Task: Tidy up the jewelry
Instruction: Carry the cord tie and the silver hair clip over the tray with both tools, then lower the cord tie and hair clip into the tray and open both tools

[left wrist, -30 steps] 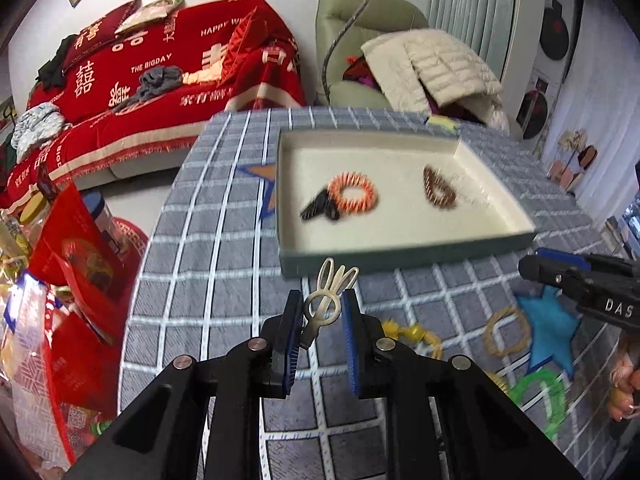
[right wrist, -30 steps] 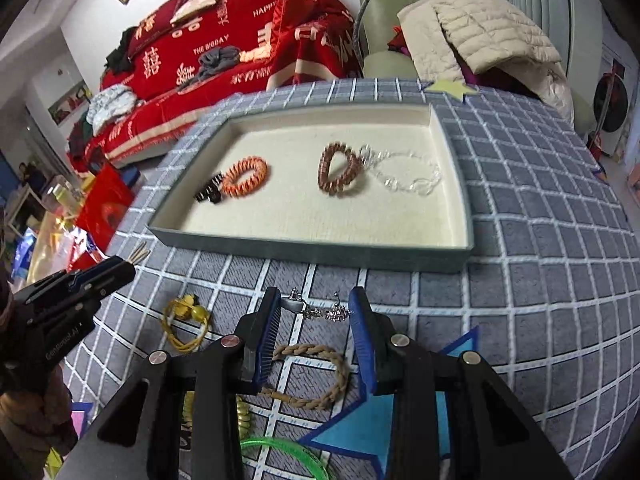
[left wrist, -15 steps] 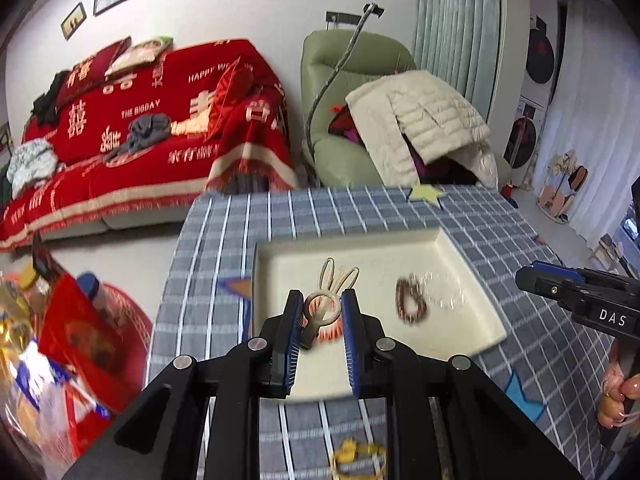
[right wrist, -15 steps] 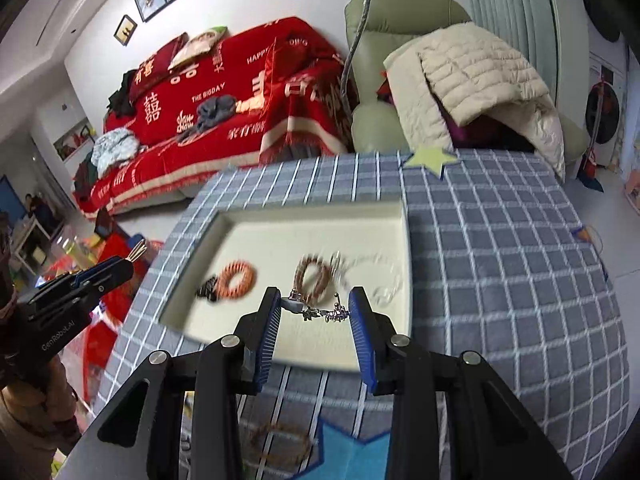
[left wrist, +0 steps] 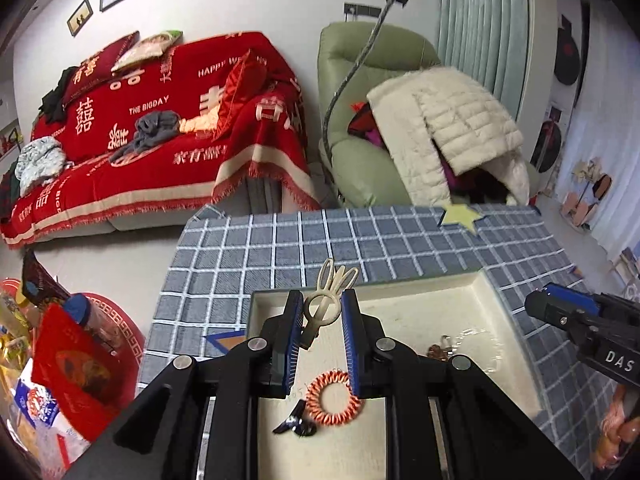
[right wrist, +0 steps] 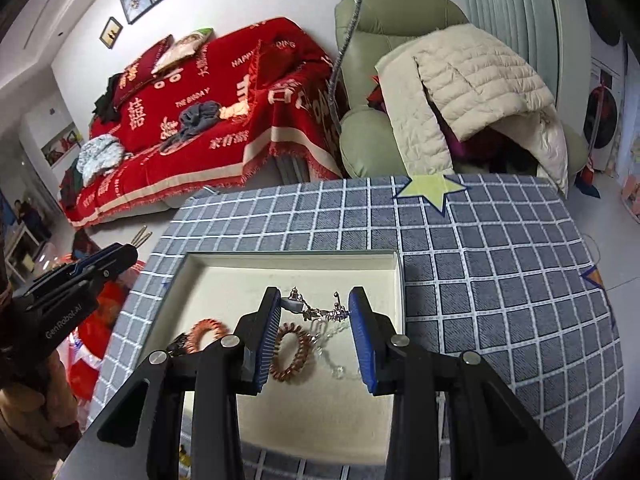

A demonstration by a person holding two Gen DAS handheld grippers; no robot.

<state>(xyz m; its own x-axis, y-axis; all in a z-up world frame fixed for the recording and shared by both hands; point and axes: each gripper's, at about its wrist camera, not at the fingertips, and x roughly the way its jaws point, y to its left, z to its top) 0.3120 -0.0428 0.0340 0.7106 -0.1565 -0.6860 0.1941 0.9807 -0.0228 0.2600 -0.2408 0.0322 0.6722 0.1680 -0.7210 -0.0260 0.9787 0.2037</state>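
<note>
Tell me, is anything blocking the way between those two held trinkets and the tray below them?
Nothing visible. The left tongs hold a cream bunny-ear clip, the right tongs a silver chain piece, both over the open tray. Bare lining shows beside the orange coil and brown coil.

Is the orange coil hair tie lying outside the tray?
No, in the left wrist view the orange coil hair tie lies on the tray floor, beside a small black clip.

Two coil hair ties (right wrist: 291, 351), one tray (right wrist: 400, 280)
</note>
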